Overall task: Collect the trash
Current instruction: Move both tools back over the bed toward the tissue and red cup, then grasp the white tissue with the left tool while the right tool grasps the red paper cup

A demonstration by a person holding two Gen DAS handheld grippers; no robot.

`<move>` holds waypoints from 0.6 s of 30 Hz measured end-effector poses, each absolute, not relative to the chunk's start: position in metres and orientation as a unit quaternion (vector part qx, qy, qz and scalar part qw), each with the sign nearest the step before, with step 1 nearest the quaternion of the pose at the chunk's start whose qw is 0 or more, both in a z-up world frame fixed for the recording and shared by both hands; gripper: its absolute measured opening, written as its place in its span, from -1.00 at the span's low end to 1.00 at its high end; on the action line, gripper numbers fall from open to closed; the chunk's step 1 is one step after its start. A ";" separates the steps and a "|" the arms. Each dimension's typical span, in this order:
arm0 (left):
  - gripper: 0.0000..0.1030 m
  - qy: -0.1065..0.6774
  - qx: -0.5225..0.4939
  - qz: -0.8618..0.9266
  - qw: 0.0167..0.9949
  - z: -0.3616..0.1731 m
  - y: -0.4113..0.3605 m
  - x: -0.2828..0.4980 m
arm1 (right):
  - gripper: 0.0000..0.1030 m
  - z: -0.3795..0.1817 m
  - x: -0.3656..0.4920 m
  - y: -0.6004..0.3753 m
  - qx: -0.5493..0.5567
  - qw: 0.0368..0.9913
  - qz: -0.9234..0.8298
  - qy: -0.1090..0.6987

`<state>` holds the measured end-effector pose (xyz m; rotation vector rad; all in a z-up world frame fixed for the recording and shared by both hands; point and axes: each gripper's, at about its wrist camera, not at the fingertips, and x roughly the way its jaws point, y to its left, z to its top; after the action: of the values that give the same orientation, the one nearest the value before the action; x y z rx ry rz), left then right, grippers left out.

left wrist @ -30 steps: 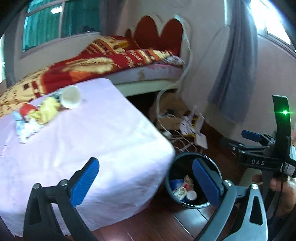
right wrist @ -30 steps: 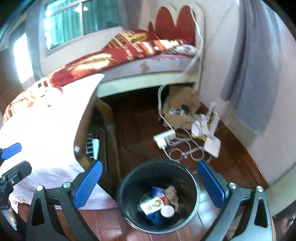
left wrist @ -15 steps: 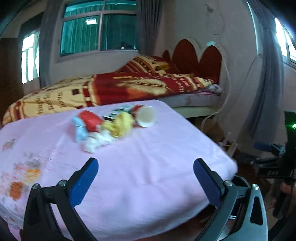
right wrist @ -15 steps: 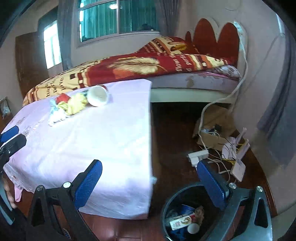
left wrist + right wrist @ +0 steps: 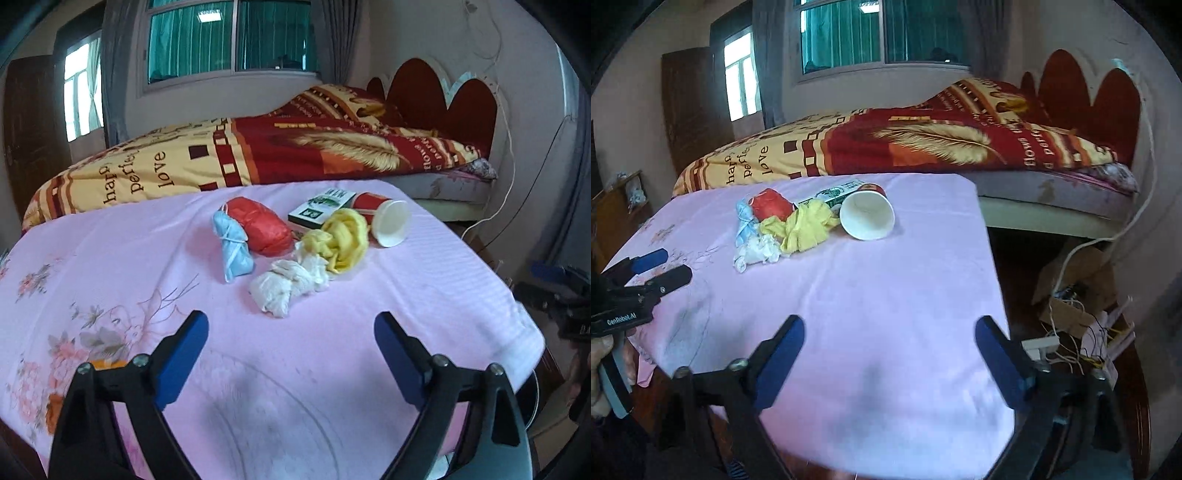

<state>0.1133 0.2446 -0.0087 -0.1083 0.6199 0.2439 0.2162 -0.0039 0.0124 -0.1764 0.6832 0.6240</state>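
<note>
Right now both grippers are hovering over the near part of a table draped in a pink cloth [image 5: 424, 288], with the trash lying in a small heap toward the far side. The left gripper [image 5: 291, 345] is narrowing its jaws from wide apart, with nothing between its blue pads, and the right gripper [image 5: 890, 349] is doing the same, its jaws also closing on empty air above the cloth. In the heap, a crumpled white tissue [image 5: 286, 286] is sitting nearest, touching a yellow wad [image 5: 343, 236] behind it. A blue bundle [image 5: 232, 247] is leaning against a red crumpled bag [image 5: 264, 225] on the left, and a green and white carton [image 5: 321, 206] is lying flat at the back. A paper cup [image 5: 388, 221] is lying on its side at the right end, its white mouth facing the cameras. Behind the table a bed [image 5: 258, 155] with a red and yellow blanket is filling the background.
</note>
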 end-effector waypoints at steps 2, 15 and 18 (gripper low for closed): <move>0.55 0.306 -0.049 0.120 0.943 -0.008 0.253 0.123 | 0.61 0.012 0.233 0.009 -0.088 0.889 0.302 0.334; 0.41 0.408 -0.041 0.093 0.907 -0.045 0.274 0.200 | 0.25 -0.019 0.342 0.073 -0.098 0.864 0.292 0.399; 0.41 0.410 -0.054 0.086 0.907 -0.049 0.279 0.206 | 0.14 -0.024 0.366 0.087 -0.091 0.857 0.296 0.412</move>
<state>0.2059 0.2786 -0.0491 -0.1119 0.8458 0.1780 0.3660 0.0871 -0.0242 -0.1910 0.8658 0.6226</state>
